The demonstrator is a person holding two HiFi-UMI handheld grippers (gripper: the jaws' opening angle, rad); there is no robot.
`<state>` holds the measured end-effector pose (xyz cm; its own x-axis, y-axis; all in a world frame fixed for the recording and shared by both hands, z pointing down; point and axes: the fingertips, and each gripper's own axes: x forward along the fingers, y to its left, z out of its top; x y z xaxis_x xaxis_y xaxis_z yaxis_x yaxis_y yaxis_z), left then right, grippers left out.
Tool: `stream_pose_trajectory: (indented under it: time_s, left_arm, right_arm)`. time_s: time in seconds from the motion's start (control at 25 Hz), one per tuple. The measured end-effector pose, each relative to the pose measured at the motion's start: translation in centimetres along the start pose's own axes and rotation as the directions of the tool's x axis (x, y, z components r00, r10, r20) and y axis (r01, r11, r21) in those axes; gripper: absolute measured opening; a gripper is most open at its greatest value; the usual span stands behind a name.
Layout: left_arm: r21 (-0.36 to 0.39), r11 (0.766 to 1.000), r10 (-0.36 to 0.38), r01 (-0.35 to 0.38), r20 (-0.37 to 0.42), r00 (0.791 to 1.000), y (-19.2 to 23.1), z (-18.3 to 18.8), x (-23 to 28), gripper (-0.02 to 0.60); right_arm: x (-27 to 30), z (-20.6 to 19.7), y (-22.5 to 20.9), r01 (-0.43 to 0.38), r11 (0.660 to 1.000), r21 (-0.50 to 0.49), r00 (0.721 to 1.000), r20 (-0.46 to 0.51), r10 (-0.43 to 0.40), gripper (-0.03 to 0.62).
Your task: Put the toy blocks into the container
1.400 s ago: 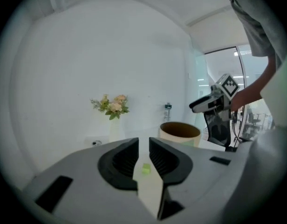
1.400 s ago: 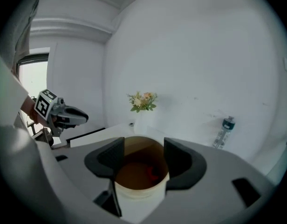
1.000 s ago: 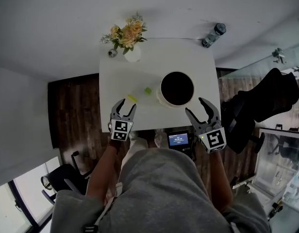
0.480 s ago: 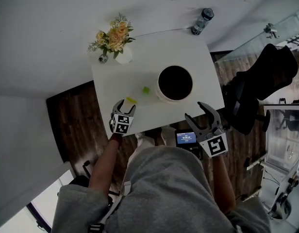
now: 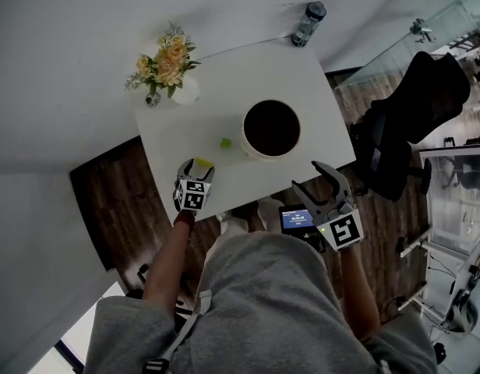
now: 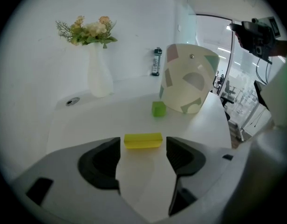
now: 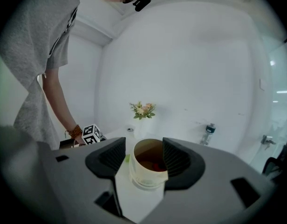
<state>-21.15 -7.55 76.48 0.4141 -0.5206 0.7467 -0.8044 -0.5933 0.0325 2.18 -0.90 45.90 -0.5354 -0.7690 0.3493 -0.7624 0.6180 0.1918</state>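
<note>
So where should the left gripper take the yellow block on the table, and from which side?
Probably by its two short ends, coming from the near edge of the table. The yellow block lies flat, its length across the left gripper, whose jaws have just been opening and look barely wider than it. It sits just beyond the tips, not yet between them.

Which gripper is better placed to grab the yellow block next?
Left. The left gripper has just been opening its jaws, which frame the yellow block, pads not touching. The right gripper hangs off the table edge, facing the container.
</note>
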Motion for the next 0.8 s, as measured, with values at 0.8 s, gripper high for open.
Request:
stream_pose_trajectory:
  time_s: [0.8]
  left_arm:
    - [-0.017,0.999,0.041,-0.042,-0.022,0.999,0.4,-0.4,0.2,0.262]
  right_arm:
    - [-0.2,-1.6,-1.0,-0.012,1.000,-0.025,0.999,-0.049,0.011,0.250]
